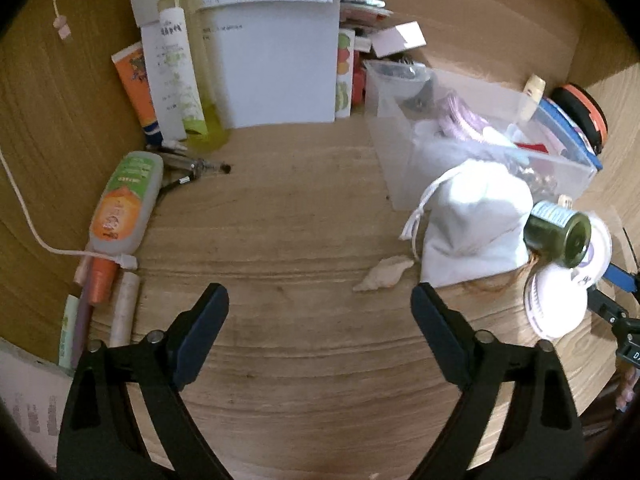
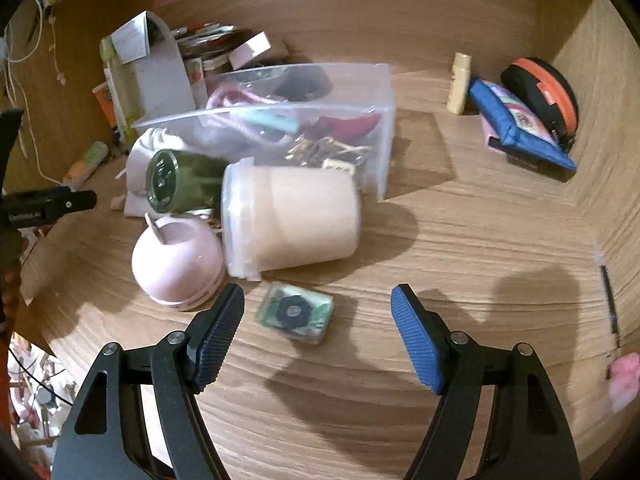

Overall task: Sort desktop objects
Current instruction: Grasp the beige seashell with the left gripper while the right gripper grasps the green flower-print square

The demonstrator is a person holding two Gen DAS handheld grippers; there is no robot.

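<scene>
My left gripper (image 1: pixel 320 304) is open and empty above the wooden desk (image 1: pixel 288 220). A white drawstring pouch (image 1: pixel 476 220), a small shell (image 1: pixel 384 276) and a dark green bottle (image 1: pixel 558 234) lie to its right, in front of a clear plastic bin (image 1: pixel 476 140). My right gripper (image 2: pixel 318 304) is open and empty, its fingers on either side of a small clear green case (image 2: pixel 296 312) lying on the desk. Beyond it lie a beige lidded cup (image 2: pixel 292 216) on its side, a pink round device (image 2: pixel 178 260) and the green bottle (image 2: pixel 180 182).
Tubes, an orange-capped bottle (image 1: pixel 120 204) and pens lie at the left by a white cable (image 1: pixel 24 208). Papers (image 1: pixel 276 68) stand at the back. A blue pouch (image 2: pixel 516 120), an orange-black round case (image 2: pixel 544 96) and a small cream bottle (image 2: pixel 460 84) sit at the back right. Wooden walls surround the desk.
</scene>
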